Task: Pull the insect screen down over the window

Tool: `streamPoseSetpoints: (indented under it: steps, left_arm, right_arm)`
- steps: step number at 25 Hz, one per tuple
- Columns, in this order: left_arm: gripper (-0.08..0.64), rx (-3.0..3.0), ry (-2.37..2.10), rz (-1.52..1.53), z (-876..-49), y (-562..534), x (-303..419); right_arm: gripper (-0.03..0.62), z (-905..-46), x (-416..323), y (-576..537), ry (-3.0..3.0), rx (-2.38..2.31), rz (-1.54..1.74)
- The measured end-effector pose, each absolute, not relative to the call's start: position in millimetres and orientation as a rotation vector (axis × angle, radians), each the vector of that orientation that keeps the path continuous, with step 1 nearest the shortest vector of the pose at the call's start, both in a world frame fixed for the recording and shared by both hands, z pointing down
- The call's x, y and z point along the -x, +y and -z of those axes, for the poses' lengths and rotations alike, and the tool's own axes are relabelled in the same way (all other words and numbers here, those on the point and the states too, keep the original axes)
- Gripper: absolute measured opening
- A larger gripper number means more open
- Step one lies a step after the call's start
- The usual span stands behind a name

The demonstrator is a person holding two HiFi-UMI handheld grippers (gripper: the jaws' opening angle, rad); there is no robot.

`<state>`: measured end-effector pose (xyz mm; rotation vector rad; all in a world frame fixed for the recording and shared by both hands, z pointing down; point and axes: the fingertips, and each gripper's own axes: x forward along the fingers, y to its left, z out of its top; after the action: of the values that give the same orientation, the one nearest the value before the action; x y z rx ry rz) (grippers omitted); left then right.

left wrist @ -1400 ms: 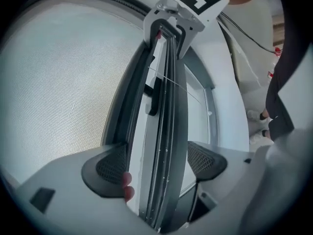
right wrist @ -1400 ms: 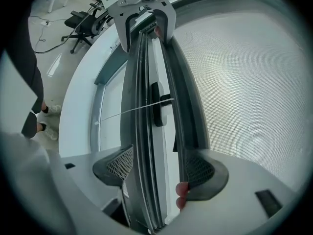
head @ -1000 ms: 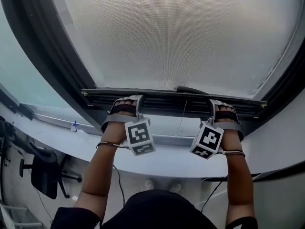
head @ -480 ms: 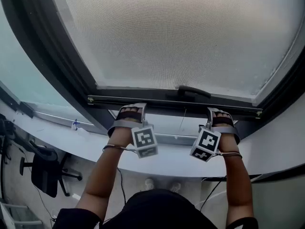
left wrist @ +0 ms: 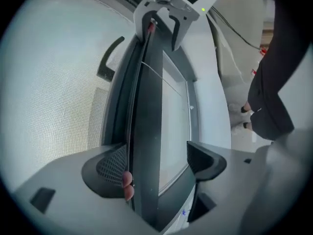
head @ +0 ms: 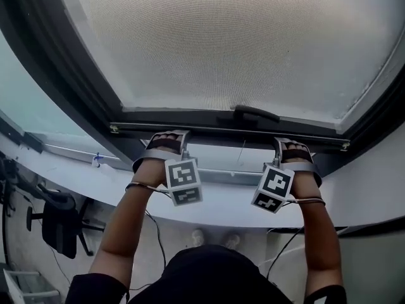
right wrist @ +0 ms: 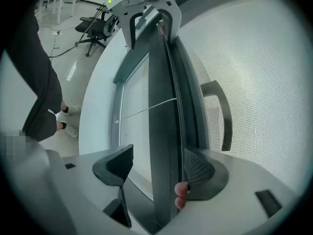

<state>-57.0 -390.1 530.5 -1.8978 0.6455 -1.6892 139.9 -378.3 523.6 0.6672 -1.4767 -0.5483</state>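
The insect screen's grey mesh (head: 234,43) fills the window, ending in a dark bottom bar (head: 228,132). A black window handle (head: 255,113) sits just above the bar's middle, and a thin cord (head: 242,151) hangs below it. My left gripper (head: 166,137) straddles the bar left of centre and my right gripper (head: 292,143) straddles it on the right. In the left gripper view the bar (left wrist: 149,106) runs between the open jaws of the left gripper (left wrist: 156,168), against the mesh-side pad. The right gripper (right wrist: 157,169) holds the bar (right wrist: 164,92) the same way, open.
A dark window frame (head: 69,75) borders the screen on both sides. Below the bar is a strip of bare glass, then a curved white sill (head: 209,201). An office chair (head: 57,223) and cables stand on the floor at lower left.
Both grippers stay hooked on the bar. The bar sits slightly lower against the window handle and sill than a second ago, and the bare glass strip beneath looks a little narrower.
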Motion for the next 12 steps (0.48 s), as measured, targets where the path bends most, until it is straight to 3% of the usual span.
streamPoseSetpoints:
  steps: [12]
  left_arm:
    - [0.377,1.789,0.677,1.737,-540.1,-400.9,62.1]
  right_arm:
    - [0.330,-528.9,-139.2,-385.9,-1.451,-0.684,0.530]
